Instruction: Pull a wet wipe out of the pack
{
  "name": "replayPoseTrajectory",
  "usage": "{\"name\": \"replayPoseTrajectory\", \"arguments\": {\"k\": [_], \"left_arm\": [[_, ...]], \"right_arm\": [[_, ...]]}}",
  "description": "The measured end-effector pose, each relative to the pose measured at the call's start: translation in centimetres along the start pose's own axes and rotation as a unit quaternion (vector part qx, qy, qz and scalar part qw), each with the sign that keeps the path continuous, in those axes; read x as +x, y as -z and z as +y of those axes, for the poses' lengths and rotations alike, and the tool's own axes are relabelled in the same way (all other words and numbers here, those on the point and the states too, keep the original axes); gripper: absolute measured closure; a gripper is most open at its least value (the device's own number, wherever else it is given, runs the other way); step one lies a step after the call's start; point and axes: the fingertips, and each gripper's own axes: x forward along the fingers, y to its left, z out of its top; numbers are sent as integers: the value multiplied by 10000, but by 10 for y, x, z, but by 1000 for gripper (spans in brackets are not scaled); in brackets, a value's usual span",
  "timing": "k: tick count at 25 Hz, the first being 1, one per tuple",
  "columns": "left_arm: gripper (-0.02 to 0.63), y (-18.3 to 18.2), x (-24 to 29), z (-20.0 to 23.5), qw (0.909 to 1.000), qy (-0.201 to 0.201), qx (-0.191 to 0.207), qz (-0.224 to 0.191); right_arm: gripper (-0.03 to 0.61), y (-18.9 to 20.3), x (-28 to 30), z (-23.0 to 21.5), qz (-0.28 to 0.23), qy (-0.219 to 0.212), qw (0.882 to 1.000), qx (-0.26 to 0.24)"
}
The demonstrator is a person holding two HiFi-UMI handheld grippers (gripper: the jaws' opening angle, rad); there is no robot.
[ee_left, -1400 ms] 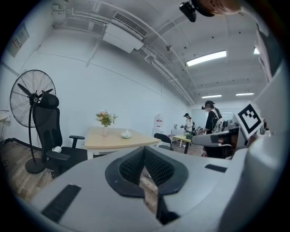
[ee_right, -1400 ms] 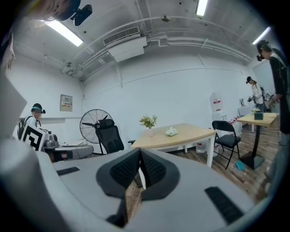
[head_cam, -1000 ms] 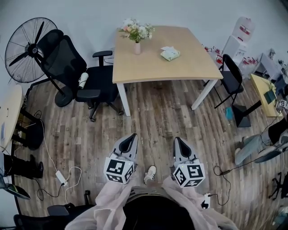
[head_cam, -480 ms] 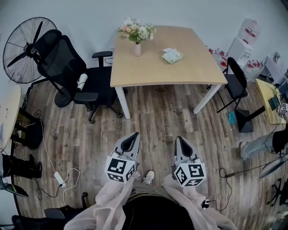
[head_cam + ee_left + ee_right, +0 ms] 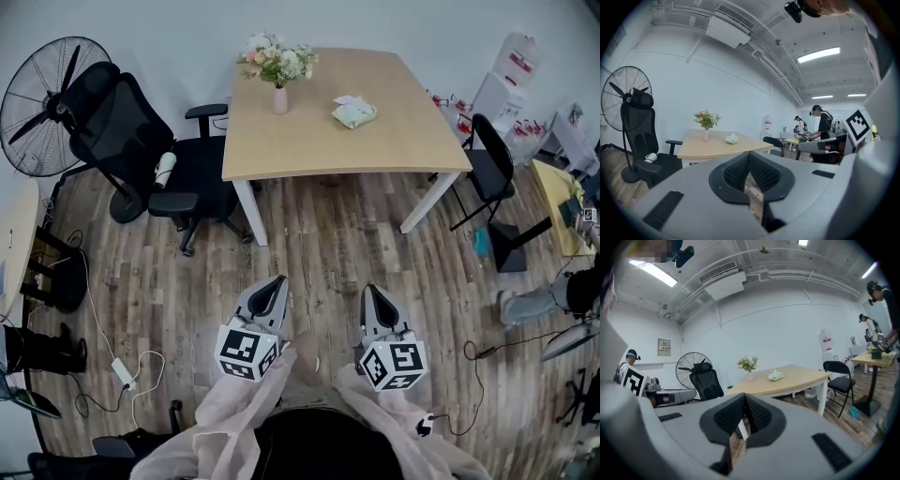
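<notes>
The pale green wet wipe pack (image 5: 353, 112) lies on the far right part of the light wooden table (image 5: 309, 141), with a white wipe sticking up from its top. It shows small in the left gripper view (image 5: 731, 138) and the right gripper view (image 5: 776, 376). My left gripper (image 5: 277, 281) and right gripper (image 5: 370, 290) hang side by side over the wooden floor, well short of the table and pointing toward it. Both are shut, their ribbed pads (image 5: 740, 172) (image 5: 754, 414) meeting at the tips with nothing between them.
A vase of flowers (image 5: 278, 70) stands at the table's far left. A black office chair (image 5: 178, 178) and a standing fan (image 5: 42, 103) are to the left, a black folding chair (image 5: 487, 159) to the right. Cables (image 5: 131, 370) lie on the floor at left. Other people work at right (image 5: 820, 124).
The person has stepped a little toward the table, carrying both grippers along side by side. Both grippers stay shut and empty.
</notes>
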Motion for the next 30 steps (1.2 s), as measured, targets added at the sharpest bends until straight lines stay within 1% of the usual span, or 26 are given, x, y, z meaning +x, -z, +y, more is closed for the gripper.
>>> {"name": "replayPoseTrajectory", "arguments": {"k": [5, 15, 20, 24, 30], "left_arm": [[601, 2, 7, -2, 10000, 38, 2, 92], [601, -1, 33, 3, 9999, 38, 58, 102], [601, -2, 52, 10, 9999, 47, 29, 138], [601, -6, 71, 18, 9999, 31, 23, 129], [601, -19, 107, 34, 9999, 6, -8, 113]], "right_arm": [[569, 3, -1, -9, 75, 100, 9999, 55], [569, -1, 14, -30, 36, 210, 9997, 79], [569, -6, 32, -38, 31, 223, 9997, 73], [569, -8, 51, -45, 85, 134, 9998, 73], [569, -25, 83, -65, 68, 192, 9998, 68]]}}
